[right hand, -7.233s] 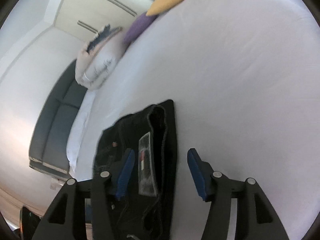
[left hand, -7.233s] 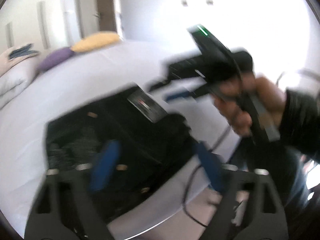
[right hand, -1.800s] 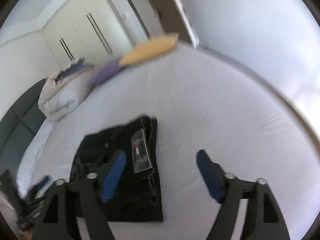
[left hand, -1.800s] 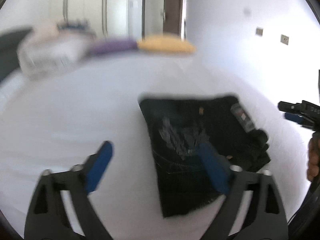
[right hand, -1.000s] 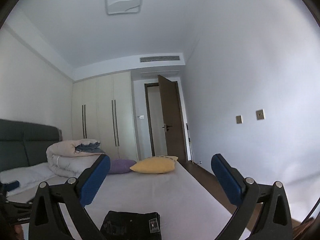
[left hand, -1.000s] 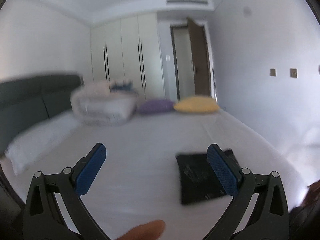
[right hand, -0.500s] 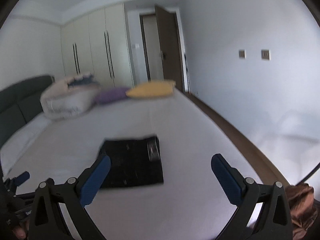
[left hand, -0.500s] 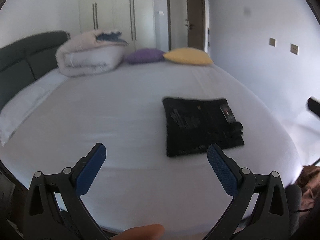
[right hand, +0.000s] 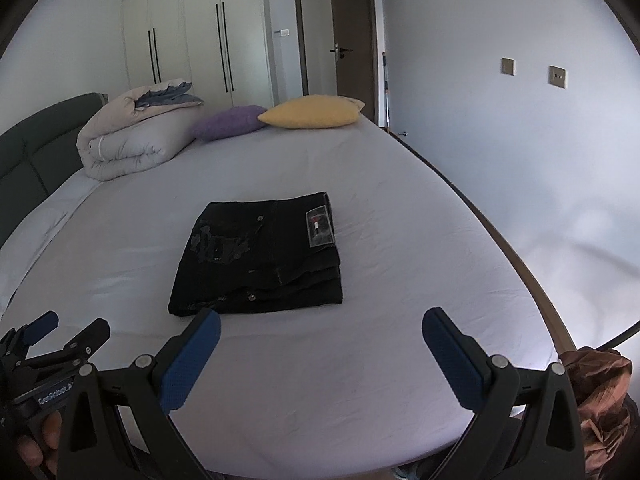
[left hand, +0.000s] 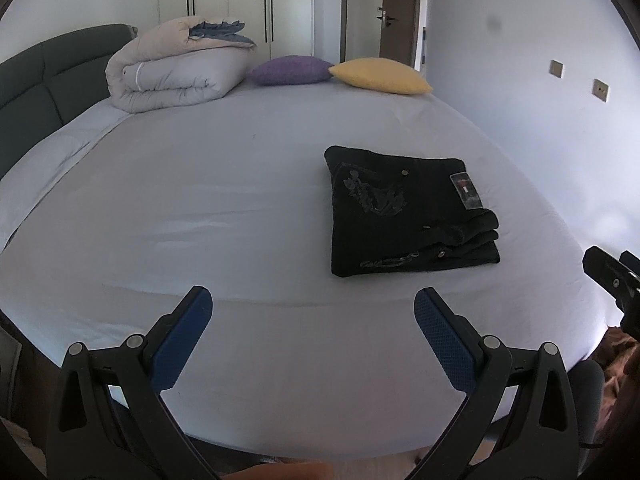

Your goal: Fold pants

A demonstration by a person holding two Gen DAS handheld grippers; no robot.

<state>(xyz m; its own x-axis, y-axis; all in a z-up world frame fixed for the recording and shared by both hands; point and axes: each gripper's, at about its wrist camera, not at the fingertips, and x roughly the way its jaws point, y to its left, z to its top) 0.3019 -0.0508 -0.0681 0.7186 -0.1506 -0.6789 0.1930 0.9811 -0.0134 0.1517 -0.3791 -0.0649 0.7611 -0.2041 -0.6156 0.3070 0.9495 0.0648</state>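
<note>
My left gripper [left hand: 312,320] hangs above the near edge of the bed [left hand: 240,240] with its blue pads spread wide and nothing between them; my right gripper [right hand: 320,344] is the same, wide and empty. The pants [right hand: 260,256] lie ahead of both tools, well apart from the fingertips, forward and to the right of my left gripper and forward and slightly left of my right one. They sit as a compact black rectangle, layers stacked, label patch [right hand: 319,227] on top. I judge the folding done, so from here the risks come from my own tools.

If I reach back in, a spread pad could catch the stacked edges on the side nearest my right gripper, where the layers step out unevenly, and drag the top fold off. A nudge from the side would likely slide the whole bundle on the smooth sheet and skew it. The thick end by the label looks bulky, so I suspect it could spring open if disturbed. Far beyond the pants, the rolled duvet [left hand: 176,68] and two cushions [left hand: 340,72] pose no hazard.
</note>
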